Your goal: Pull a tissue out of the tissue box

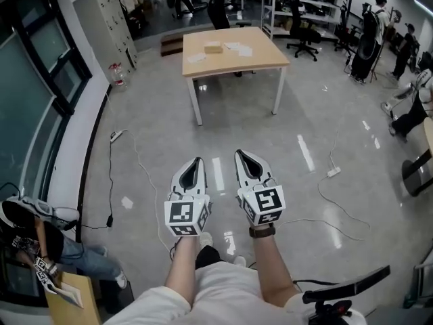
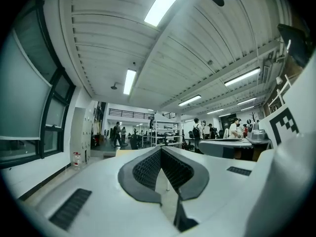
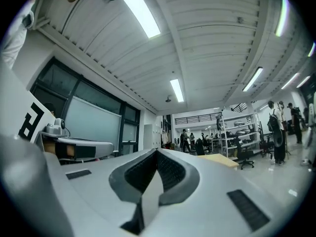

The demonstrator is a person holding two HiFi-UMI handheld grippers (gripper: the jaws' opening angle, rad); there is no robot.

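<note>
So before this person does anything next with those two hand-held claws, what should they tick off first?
1. Box within reach: not ok. The small box sits on the table, far across the floor from both grippers.
2. That box is the tissue box: cannot tell; it is too small in the head view.
3. Left gripper empty: ok. Its fingers meet at the tips with nothing between them.
4. Right gripper empty: ok, the same.
5. Fingers open, ready to pinch a tissue: not ok; both are shut.
</note>
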